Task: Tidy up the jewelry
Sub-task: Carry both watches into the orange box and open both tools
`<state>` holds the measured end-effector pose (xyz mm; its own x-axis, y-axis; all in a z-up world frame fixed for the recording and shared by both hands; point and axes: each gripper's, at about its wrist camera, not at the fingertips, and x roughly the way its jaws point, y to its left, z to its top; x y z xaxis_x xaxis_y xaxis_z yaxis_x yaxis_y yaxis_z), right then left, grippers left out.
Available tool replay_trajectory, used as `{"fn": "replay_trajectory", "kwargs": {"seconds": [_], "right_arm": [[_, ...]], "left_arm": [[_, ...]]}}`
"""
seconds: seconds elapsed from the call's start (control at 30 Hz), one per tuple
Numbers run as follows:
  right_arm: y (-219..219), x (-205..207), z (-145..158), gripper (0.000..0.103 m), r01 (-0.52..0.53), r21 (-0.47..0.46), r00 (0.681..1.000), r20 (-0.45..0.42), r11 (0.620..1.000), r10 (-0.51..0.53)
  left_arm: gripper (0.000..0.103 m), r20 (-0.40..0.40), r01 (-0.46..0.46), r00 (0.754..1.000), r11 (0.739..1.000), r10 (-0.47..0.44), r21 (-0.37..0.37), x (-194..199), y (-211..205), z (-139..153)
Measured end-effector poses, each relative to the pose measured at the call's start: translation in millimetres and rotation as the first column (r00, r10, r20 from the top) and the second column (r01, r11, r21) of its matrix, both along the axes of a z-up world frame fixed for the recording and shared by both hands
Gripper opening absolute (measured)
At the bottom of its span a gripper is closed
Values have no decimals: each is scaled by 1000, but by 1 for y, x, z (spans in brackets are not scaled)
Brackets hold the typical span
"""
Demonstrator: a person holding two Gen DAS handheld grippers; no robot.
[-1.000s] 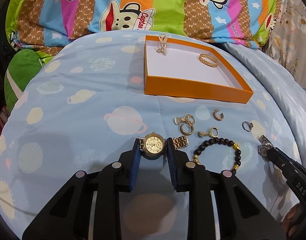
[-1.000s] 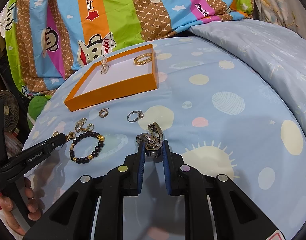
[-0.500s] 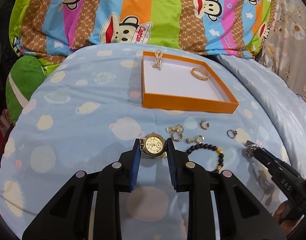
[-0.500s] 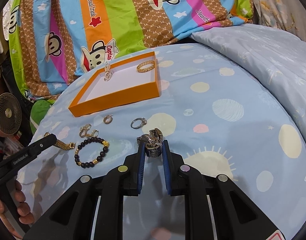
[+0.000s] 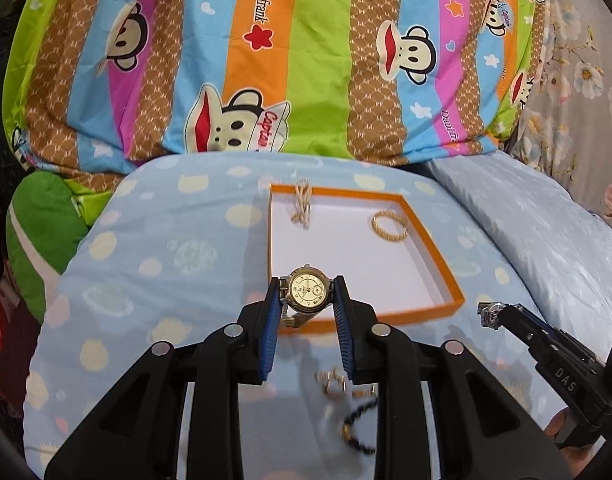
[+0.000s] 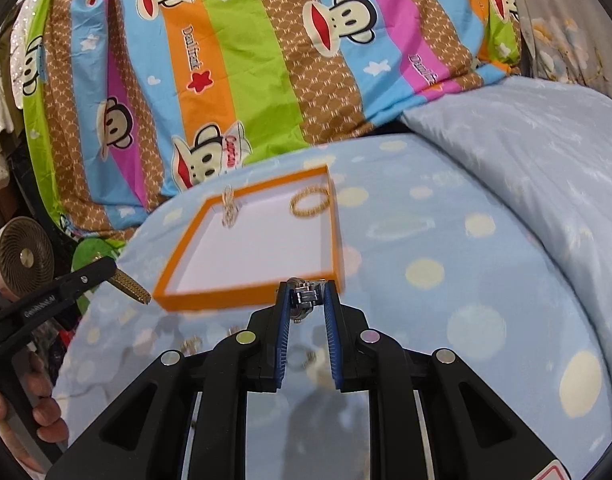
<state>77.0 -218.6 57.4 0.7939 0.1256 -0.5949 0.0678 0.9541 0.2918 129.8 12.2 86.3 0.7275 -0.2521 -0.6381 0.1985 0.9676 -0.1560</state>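
Observation:
A gold watch [image 5: 308, 293] with a pale dial is pinched between the blue pads of my left gripper [image 5: 308, 300], off the bed; its gold strap [image 6: 132, 286] hangs below. My right gripper [image 6: 305, 300] is shut on a small silver link watch [image 6: 306, 296], also held in the air. Both hang just before the near wall of the orange tray [image 5: 386, 316], whose white floor holds a gold bangle [image 5: 389, 226] and a pale knotted piece [image 5: 302, 208]. In the left wrist view the right gripper's tip [image 5: 492, 314] shows at the right.
Loose gold rings [image 5: 334, 384] and a black bead bracelet [image 5: 358, 428] lie blurred on the blue spotted bedspread [image 5: 166, 280] under the left gripper. A striped cartoon quilt [image 5: 306, 60] rises behind the tray. A small fan [image 6: 24, 258] stands at the left.
Both grippers have risen off the bedspread with their watches and moved toward the tray. The loose rings and bead bracelet stayed on the bed and now sit lower in the views.

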Motion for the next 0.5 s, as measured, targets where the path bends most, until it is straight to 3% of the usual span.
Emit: {"fn": "replay_trajectory", "kwargs": {"seconds": [0.2,0.5], "right_arm": [[10,58,12,16,-25,-54,1000,15,998,26],[20,121,-19,16,-62,-56,996,-64,996,58]], "left_arm": [[25,18,6,1000,1000,-6,-11,46,-15,6],[25,-58,4,998,1000,-4,10,112,-35,-29]]}}
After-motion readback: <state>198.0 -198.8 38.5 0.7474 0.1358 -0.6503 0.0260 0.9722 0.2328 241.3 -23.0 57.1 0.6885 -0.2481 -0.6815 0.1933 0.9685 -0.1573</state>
